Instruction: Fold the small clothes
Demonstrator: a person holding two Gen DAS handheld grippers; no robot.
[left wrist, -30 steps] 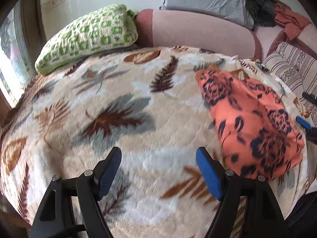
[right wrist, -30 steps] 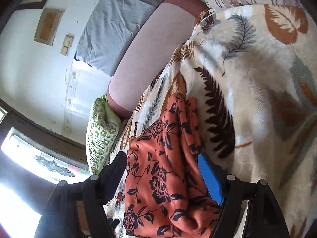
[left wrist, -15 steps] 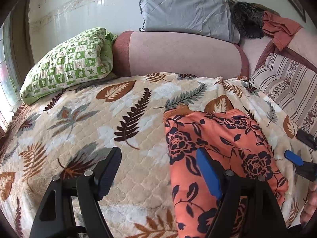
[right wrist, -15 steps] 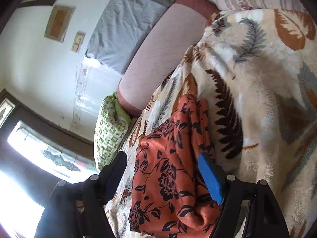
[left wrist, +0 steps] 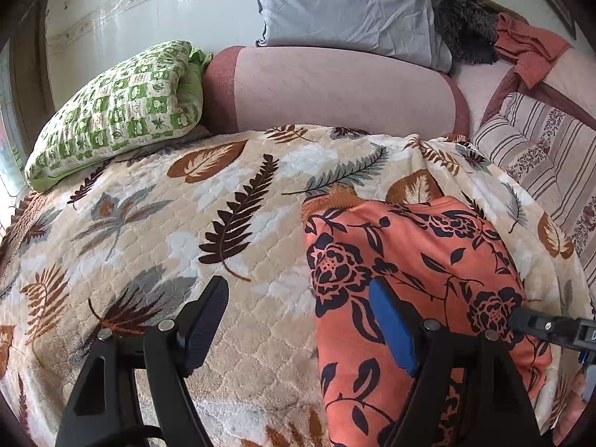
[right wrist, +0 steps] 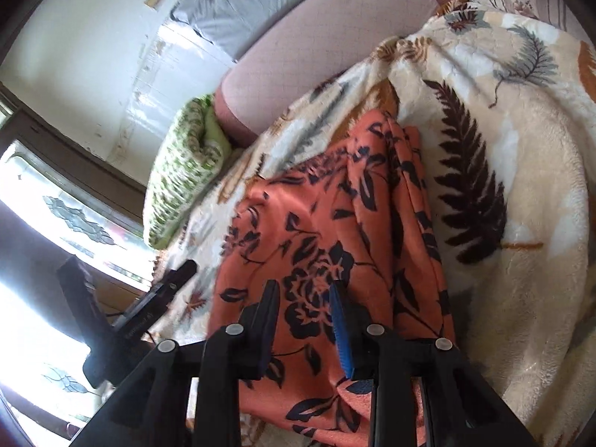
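The left gripper (left wrist: 298, 320) has its jaws spread wide and grips nothing; its left finger hangs over the bare blanket (left wrist: 149, 223) and its blue-padded right finger over the near left part of the orange floral garment (left wrist: 409, 260). Whether either fingertip touches the cloth cannot be told. The right gripper (right wrist: 303, 316) has its jaws narrowed to a small gap with the garment (right wrist: 316, 223) showing between them; whether they pinch a fold of it cannot be told from the right wrist view.

The left wrist view shows the garment as a flat, roughly rectangular shape lying on the right half of the leaf-print blanket, with a finger of the right gripper (left wrist: 551, 329) coming in over its near right edge. The right wrist view alone shows the stacked layers along the garment's right edge, and the left gripper (right wrist: 149, 309) as a dark shape to the left, against a bright window (right wrist: 56, 231).

Beyond the garment, at the far edge of the blanket, lies a pink bolster (left wrist: 335, 89). A green-and-white checked pillow (left wrist: 119, 108) rests at its left, a grey pillow (left wrist: 350, 7) on top of it, and a striped cushion (left wrist: 540, 156) to the far right. A dark furry item (left wrist: 465, 29) and a rust-coloured cloth (left wrist: 529, 44) sit beside the grey pillow, seen only from the left wrist.
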